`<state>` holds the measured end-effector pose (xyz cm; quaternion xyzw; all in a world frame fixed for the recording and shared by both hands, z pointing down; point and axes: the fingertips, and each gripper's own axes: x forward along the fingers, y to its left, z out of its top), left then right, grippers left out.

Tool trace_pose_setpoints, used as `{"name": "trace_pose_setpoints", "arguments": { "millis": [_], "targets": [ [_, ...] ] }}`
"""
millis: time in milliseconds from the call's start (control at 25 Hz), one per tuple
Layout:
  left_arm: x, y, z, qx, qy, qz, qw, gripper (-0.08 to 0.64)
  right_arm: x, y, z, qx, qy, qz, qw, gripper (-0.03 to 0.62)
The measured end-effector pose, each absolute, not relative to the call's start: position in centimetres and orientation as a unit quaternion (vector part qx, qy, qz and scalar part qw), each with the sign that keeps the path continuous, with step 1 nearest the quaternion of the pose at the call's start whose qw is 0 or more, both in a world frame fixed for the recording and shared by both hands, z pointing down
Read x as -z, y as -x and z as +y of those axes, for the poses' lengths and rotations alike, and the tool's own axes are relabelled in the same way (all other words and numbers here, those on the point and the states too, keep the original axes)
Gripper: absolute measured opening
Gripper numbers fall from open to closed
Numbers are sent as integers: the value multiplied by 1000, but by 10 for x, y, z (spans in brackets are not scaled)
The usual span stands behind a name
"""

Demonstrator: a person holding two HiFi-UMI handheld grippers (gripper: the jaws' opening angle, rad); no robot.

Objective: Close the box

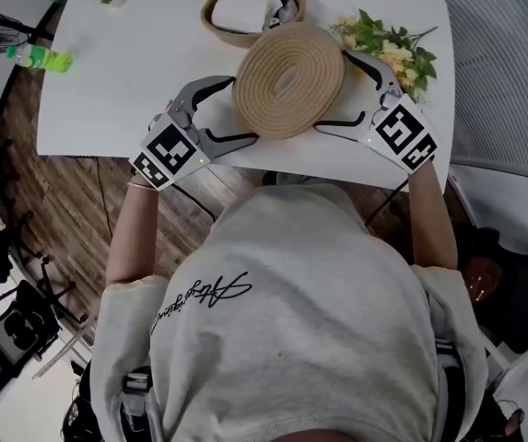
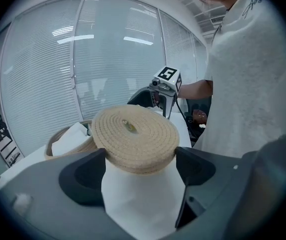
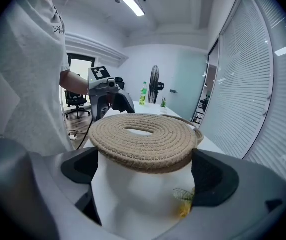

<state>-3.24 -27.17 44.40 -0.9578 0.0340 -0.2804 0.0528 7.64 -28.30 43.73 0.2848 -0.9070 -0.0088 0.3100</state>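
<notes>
Jaws clamp the lid (image 1: 288,79) just beside box (image 1: 211,14) and flowers (image 1: 395,52).

Left tool (image 1: 242,110), right tool (image 1: 334,91) both clamping lid (image 1: 288,79), opposite sides.

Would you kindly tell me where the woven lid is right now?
In the head view the woven lid sits centre, gripped between the left gripper and right gripper, above the white table, just nearer the person than the open basket.
</notes>
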Motion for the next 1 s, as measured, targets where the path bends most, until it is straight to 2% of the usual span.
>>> {"name": "trace_pose_setpoints", "arguments": {
  "millis": [600, 760, 840, 880, 920, 1000],
  "targets": [
    [-422, 20, -303, 285, 955, 61, 46, 436, -400, -86, -319, 48, -265, -924, 272, 584],
    [-418, 23, -309, 292, 954, 34, 64, 423, -390, -80, -328, 46, -280, -925, 253, 584],
    [-420, 19, -303, 299, 951, 1, 84, 264, -374, -74, -333, 39, -297, -931, 208, 539],
    [-422, 15, -302, 296, 951, -11, 87, 254, -366, -70, -336, 39, -305, -933, 186, 523],
    [-423, 11, -304, 287, 954, -16, 85, 245, -359, -67, -339, 39, -313, -935, 164, 466],
    [-424, 3, -311, 261, 962, -22, 74, 241, -355, -62, -344, 21, -338, -934, 115, 294]
  ]
}}
